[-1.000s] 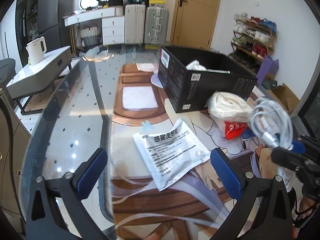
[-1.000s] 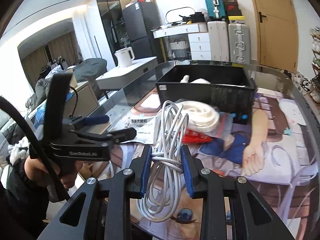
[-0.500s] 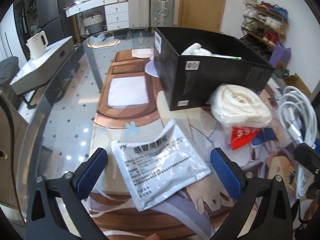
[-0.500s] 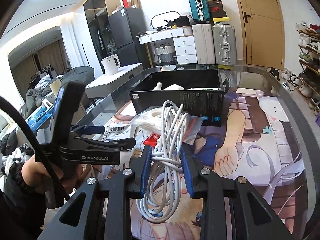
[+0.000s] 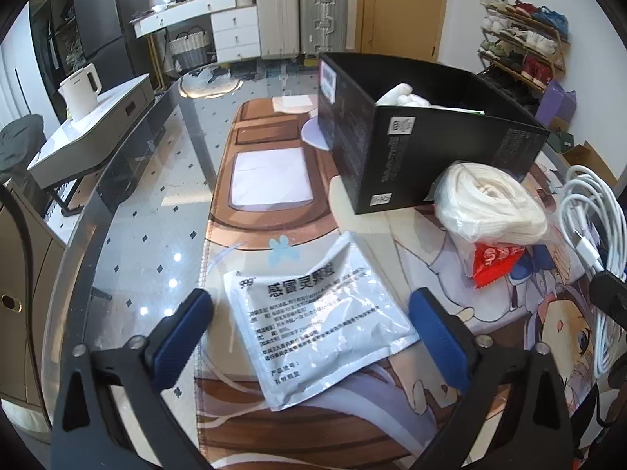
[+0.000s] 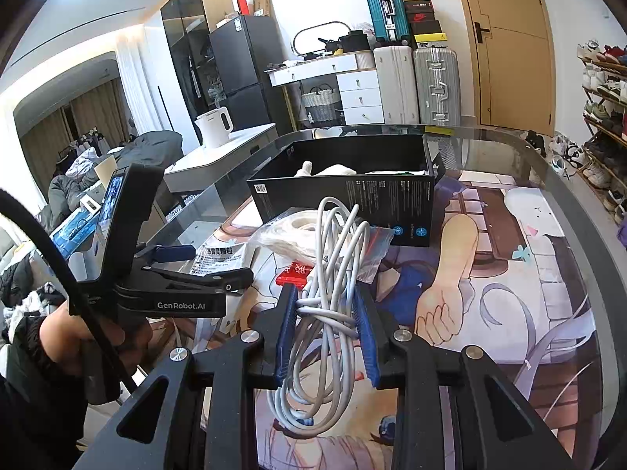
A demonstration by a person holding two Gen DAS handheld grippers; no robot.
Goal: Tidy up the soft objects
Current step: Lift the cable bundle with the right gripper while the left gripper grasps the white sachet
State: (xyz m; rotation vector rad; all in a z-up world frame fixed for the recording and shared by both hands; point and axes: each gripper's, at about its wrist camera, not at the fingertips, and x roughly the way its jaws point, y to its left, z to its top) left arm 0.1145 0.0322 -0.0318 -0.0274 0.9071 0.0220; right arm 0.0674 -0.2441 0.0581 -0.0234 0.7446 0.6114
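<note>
The right gripper has its blue ribbed jaws clamped on one coiled white rubbery cable, held above the desk. The left gripper has jaws wide apart and just closing a little, astride but not touching one flat, crinkly silver foil sachet lying on the printed mat. Beyond sit one clear plastic bag of white rope, one small red packet, and one black rectangular cardboard box holding white soft things.

Black box blocks far side; mat left clear.
</note>
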